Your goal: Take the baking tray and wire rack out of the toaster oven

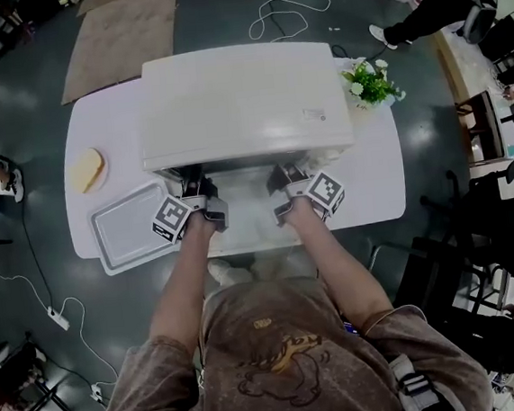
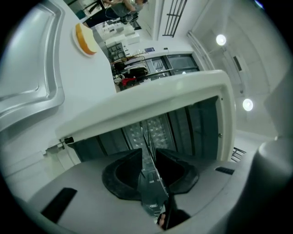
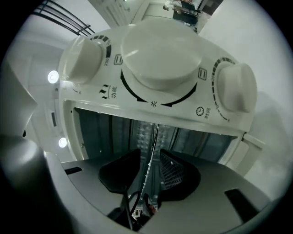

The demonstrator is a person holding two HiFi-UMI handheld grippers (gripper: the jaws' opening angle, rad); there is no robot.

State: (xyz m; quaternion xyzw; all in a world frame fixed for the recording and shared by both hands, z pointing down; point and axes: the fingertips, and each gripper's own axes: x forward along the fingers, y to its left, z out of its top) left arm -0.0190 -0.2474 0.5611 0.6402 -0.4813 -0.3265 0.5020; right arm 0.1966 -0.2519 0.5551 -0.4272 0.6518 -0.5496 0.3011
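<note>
Toaster oven (image 1: 243, 102): white box in the middle of the white table (image 1: 382, 188), its front opening facing the person; every place below is given from it.
Left gripper (image 1: 191, 181): at the left end of the oven's front opening, pointing level into the cavity.
Left gripper, state: released. In the left gripper view (image 2: 149, 155) its dark pads (image 2: 123, 173) stand apart with a visible gap between them.
Right gripper (image 1: 288, 174): at the right end of the same opening, also pointing level into the cavity.
Right gripper, state: released. In the right gripper view (image 3: 150, 150) its pads (image 3: 176, 171) stand apart.
Wire rack (image 2: 154, 161): inside the oven, seen edge-on as a thin bright wire that runs out of the cavity and through the gap of each gripper, one jaw to each face. At the left gripper it lies close along one pad; whether it touches cannot be told. At the right gripper the rack (image 3: 150, 153) passes down the middle of the gap, clear of both pads.
Baking tray (image 1: 132, 226): out of the oven, flat on the table at the oven's front left corner, just beside the left gripper; its rim fills the left edge of the left gripper view (image 2: 27, 59).
Bread slice (image 1: 86, 169): on the table left of the oven, just beyond the tray.
Potted plant (image 1: 370, 81): at the oven's far right corner.
Dials (image 3: 236, 89): three round white dials on the oven's control panel, bordering the opening beside the right gripper.
</note>
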